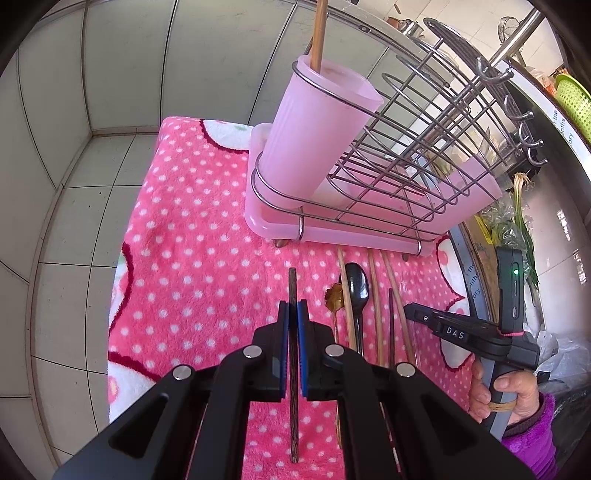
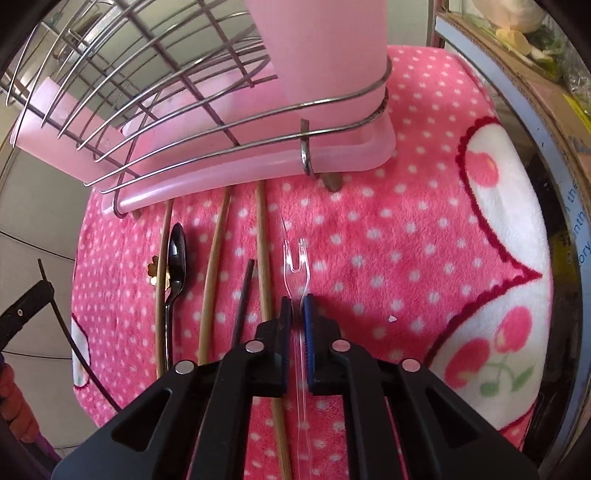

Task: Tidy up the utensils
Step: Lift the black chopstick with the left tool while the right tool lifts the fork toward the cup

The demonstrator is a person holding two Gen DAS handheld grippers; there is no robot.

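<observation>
Standing at the upper centre of the left wrist view, a wire dish rack (image 1: 406,155) on a pink drip tray (image 1: 280,229) occupies the far edge of a pink polka-dot towel (image 1: 192,229) spread over the bench. A pink plastic cup (image 1: 314,136) sits in the rack's ring holder, with one wooden chopstick (image 1: 318,33) rising from it and cut off by the top of the frame. Below the tray, at centre right, lie a black spoon (image 1: 357,291), a small gold flower-shaped spoon (image 1: 335,301), several bamboo chopsticks (image 1: 375,295) and one dark chopstick (image 2: 243,299); their lower ends are hidden behind the gripper bodies. The left gripper (image 1: 293,314) has its jaws closed on a dark wooden chopstick (image 1: 293,417), which runs vertically through them, its tip projecting above the pads. At lower right, a hand (image 1: 498,395) in a purple sleeve holds the other gripper's handle. In the right wrist view, the right gripper (image 2: 296,306) has its jaws closed on a clear plastic fork (image 2: 294,254); the two tines extend above the pads at frame centre, and the transparent handle is hard to trace below them. A cardboard box (image 2: 535,74) borders the upper right.
</observation>
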